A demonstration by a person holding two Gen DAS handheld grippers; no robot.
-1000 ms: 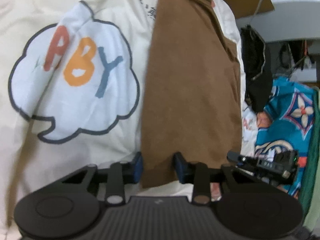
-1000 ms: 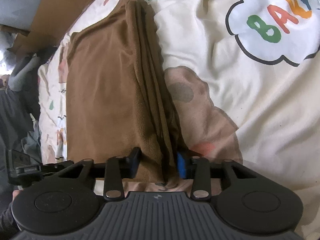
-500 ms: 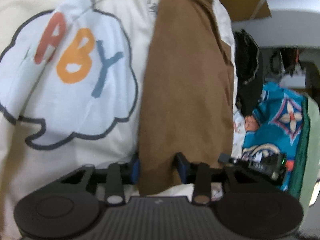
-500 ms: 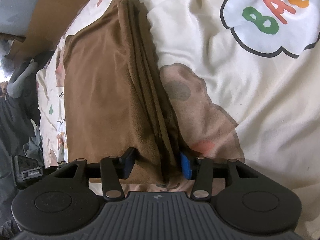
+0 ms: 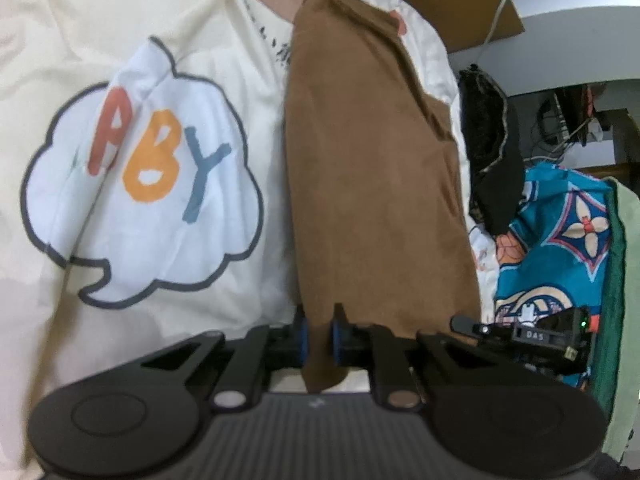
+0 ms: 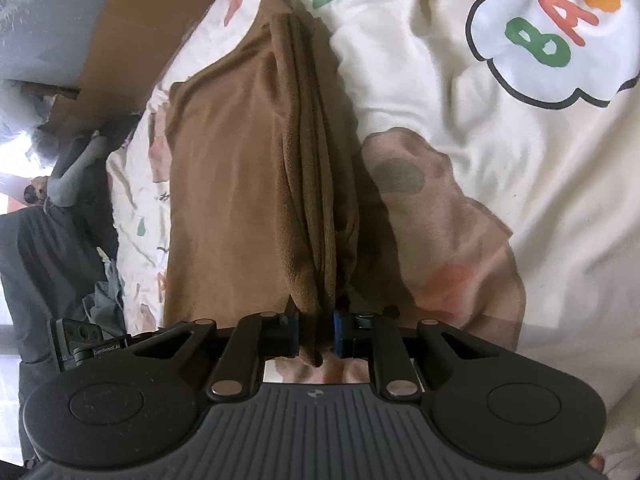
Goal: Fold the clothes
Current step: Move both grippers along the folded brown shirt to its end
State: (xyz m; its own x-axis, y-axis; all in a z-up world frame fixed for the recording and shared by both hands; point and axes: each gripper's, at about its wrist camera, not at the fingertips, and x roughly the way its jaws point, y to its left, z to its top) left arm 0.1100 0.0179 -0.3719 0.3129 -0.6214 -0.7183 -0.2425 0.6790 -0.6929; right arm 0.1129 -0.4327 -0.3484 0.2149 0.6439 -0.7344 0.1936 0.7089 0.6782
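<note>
Brown cloth (image 5: 376, 184), one piece, folded lengthwise into a long strip, lying on one cream bedspread (image 5: 132, 288) printed with coloured letters inside a white cloud outline. Several layered edges bunched along the strip's right side in the right wrist view (image 6: 320, 184).

Two grippers, one at each near corner of the strip. Left gripper (image 5: 318, 338): jaws closing, both blue pads (image 5: 301, 336) pressing on the cloth's corner, a short tail of fabric hanging below them. Right gripper (image 6: 316, 334): jaws closing likewise, blue pads (image 6: 337, 334) pinching the stacked folds, cloth tip poking down between the fingers.

Beside the bed in the left wrist view: one dark garment (image 5: 496, 160) draped at the mattress edge, one turquoise patterned fabric (image 5: 560, 232) below it, one green cloth (image 5: 614, 288) at the far right. One cardboard sheet (image 5: 448, 4) at the head of the bed, one white cable (image 5: 498, 12) crossing it.

Right wrist view, left edge: grey and black clothing (image 6: 60, 216) in a heap, too dim to count. Pale bear-shaped print (image 6: 436, 216) on the bedspread just right of the strip.
</note>
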